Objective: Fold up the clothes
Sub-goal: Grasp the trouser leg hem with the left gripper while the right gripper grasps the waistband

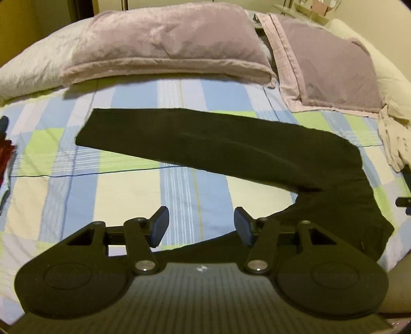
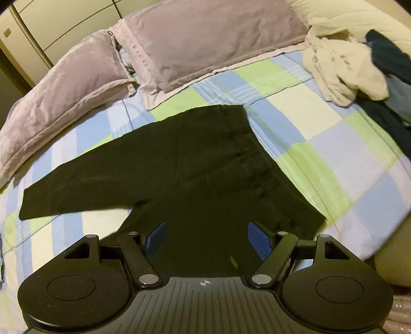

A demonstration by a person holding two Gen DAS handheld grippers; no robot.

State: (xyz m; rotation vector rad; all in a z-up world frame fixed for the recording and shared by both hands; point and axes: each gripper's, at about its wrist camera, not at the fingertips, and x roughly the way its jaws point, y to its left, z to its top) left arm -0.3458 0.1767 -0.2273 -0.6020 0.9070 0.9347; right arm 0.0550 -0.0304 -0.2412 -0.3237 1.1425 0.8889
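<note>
Black trousers on a checked bed

Matte black trousers (image 2: 195, 164) lay flat mid-frame on the smooth checked bedspread (image 1: 123, 190); the left tool (image 1: 201, 226) and right tool (image 2: 205, 240) gaped wide, empty.

Bed covered with checked blue, green and cream bedspread (image 1: 128, 190). Two mauve pillows (image 1: 167, 38) at the head. White pillow (image 1: 33, 66) beside them. Wardrobe doors (image 2: 51, 23) behind.

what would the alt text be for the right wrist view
Black trousers lie spread flat on a bed's checked blue, green and cream cover, with the open right gripper above the near part. Two mauve pillows sit beyond; a heap of unfolded clothes lies at the upper right.
</note>
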